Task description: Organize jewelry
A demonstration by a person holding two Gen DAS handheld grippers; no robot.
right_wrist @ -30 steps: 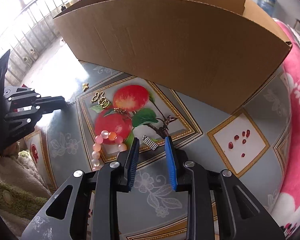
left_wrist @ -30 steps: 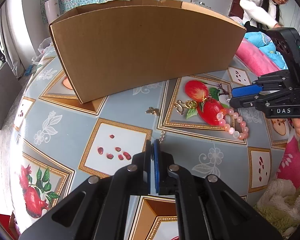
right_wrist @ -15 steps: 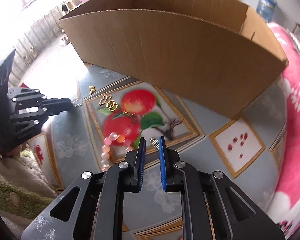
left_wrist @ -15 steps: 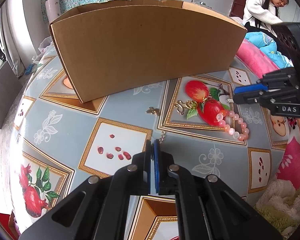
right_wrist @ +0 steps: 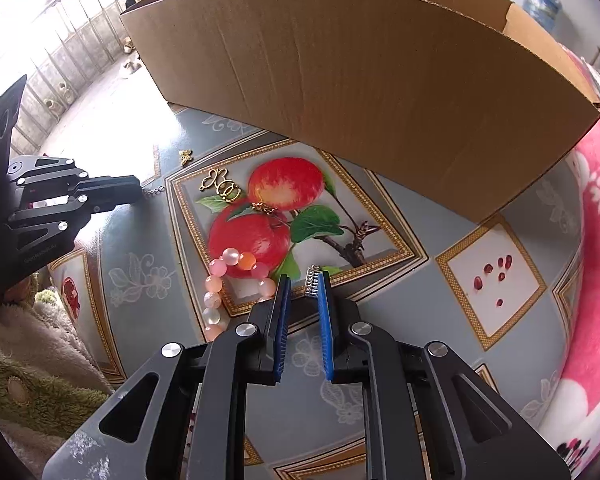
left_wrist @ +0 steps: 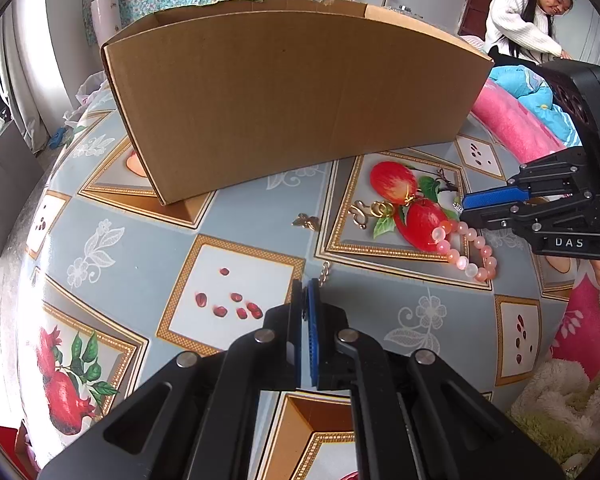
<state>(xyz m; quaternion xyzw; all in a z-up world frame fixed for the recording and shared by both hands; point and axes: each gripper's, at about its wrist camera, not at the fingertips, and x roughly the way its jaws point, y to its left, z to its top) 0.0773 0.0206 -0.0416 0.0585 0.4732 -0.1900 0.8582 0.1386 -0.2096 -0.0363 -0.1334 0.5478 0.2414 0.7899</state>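
Note:
My left gripper (left_wrist: pixel 306 284) is shut on a small silver chain (left_wrist: pixel 324 276) whose links stick out past the tips; the right wrist view shows this gripper (right_wrist: pixel 134 192) at the left with the chain (right_wrist: pixel 153 191). My right gripper (right_wrist: pixel 304 276) has its jaws close together with a gap left. A small silver ribbed piece (right_wrist: pixel 311 280) sits between the tips against the right pad, and the left pad stays off it. A pink bead bracelet (right_wrist: pixel 228 280) lies just left of it. Gold linked rings (right_wrist: pixel 220 186) and a gold butterfly charm (right_wrist: pixel 185 156) lie further off.
A large open cardboard box (left_wrist: pixel 292 108) stands at the back of the fruit-patterned tablecloth (left_wrist: pixel 132 264). A pink blanket (right_wrist: pixel 596 240) borders the right side and fuzzy green-white fabric (right_wrist: pixel 28 380) the near left. A person (left_wrist: pixel 524 20) sits in the background.
The right gripper's jaws have narrowed around the silver ribbed piece and the gripper has shifted slightly. The left gripper and its chain have stayed put.

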